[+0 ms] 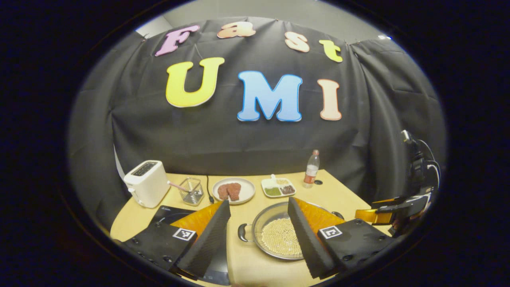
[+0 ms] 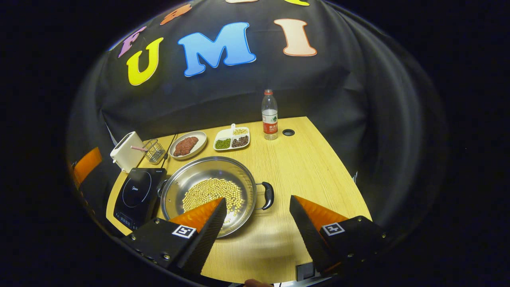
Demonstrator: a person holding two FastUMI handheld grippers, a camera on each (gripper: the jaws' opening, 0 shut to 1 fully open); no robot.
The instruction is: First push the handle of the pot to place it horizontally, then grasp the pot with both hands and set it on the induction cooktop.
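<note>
One pot [image 2: 209, 193] of beans, two handles, one cooktop [image 2: 137, 195] beside

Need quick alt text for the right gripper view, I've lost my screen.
Open right gripper hovers over a steel pot of soybeans on a wooden table, its right handle between the fingers. An induction cooktop sits left of it.

One pot [image 2: 209, 191], one cooktop [image 2: 137, 195], one toaster [image 2: 125, 151], one bottle [image 2: 269, 115], two plates [image 2: 187, 145] [image 2: 232, 138], one basket [image 2: 153, 151].
</note>
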